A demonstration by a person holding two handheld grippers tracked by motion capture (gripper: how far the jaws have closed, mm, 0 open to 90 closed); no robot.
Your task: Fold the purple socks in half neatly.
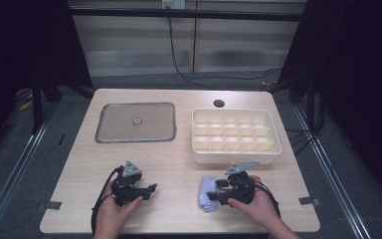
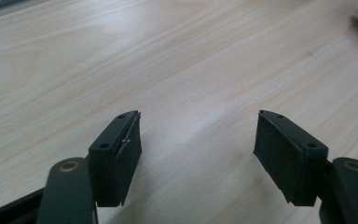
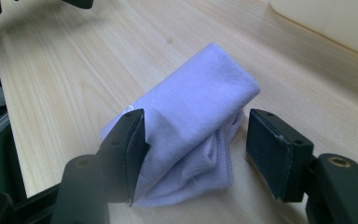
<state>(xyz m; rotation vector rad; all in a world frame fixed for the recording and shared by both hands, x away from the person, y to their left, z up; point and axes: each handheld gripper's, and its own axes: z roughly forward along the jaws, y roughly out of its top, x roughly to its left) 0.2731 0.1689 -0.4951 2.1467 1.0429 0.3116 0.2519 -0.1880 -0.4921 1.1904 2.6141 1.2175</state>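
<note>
Your right gripper [image 3: 193,154] straddles the folded lavender sock [image 3: 191,130], jaws apart, at five o'clock on the table [image 1: 179,159]; your left gripper [image 2: 196,154] gapes empty. Pinch only the top layer and the fold likely unrolls short of the divided box [image 1: 273,149].

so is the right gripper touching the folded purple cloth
Touching: in the right gripper view one pad of the right gripper lies against the purple cloth; the other pad stands clear.

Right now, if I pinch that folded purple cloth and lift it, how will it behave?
The folded purple cloth looks soft and creased, so it will probably sag and may unfold. It seems light. Lying flat on the table, it should slide, not roll.
</note>
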